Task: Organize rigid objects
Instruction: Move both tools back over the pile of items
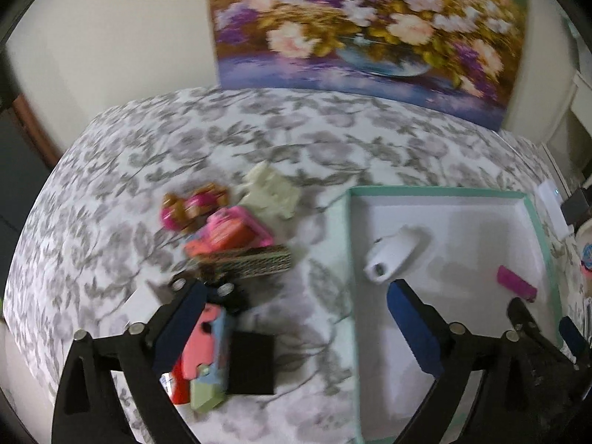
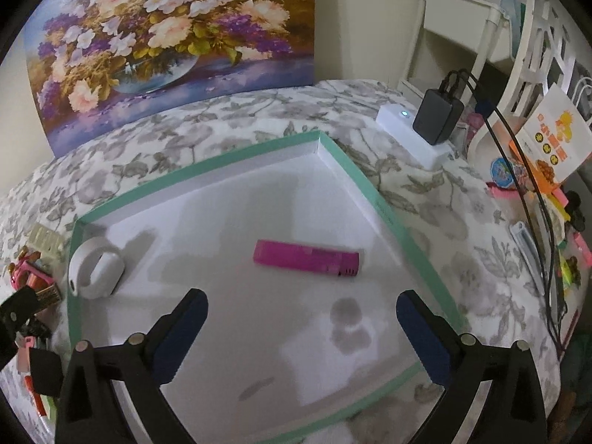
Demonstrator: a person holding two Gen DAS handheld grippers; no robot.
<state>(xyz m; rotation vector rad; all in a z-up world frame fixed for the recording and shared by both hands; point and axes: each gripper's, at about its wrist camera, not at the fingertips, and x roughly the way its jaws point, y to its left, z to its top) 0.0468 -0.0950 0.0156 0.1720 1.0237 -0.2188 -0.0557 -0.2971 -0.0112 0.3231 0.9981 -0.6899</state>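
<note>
A shallow white tray (image 2: 373, 192) with a mint-green rim lies on a surface covered in grey leaf-print fabric (image 1: 229, 140) — whether bed or bench under the cloth cannot be told. Inside the tray, a magenta lighter-shaped stick (image 2: 306, 258) lies flat near the middle, well apart from every wall, and a white ring-shaped gadget (image 2: 95, 267) sits in the left corner, close against the left rim. The rest of the tray floor is bare white, with open room in front of and to the right of the magenta stick. The right gripper (image 2: 301, 327) hovers over the tray's near half with its jaws spread wide and nothing between them; the magenta stick lies beyond its fingertips, untouched. The left gripper (image 1: 296, 299) also has its jaws wide and empty — one finger over the tray just below the white gadget, the other over the fabric outside the rim. Left of the tray, a loose cluster waits on the fabric: a cream plastic piece (image 1: 272, 192), a pink-and-gold toy (image 1: 192, 207), a pink case (image 1: 236, 231), a patterned flat bar (image 1: 251, 262), a black square (image 1: 251, 362) and a coral-and-blue item (image 1: 205, 347), blurred. A floral painting (image 2: 166, 37) leans at the far edge, and a white box with a dark charger (image 2: 436, 118) stands beyond the tray's right corner.
</note>
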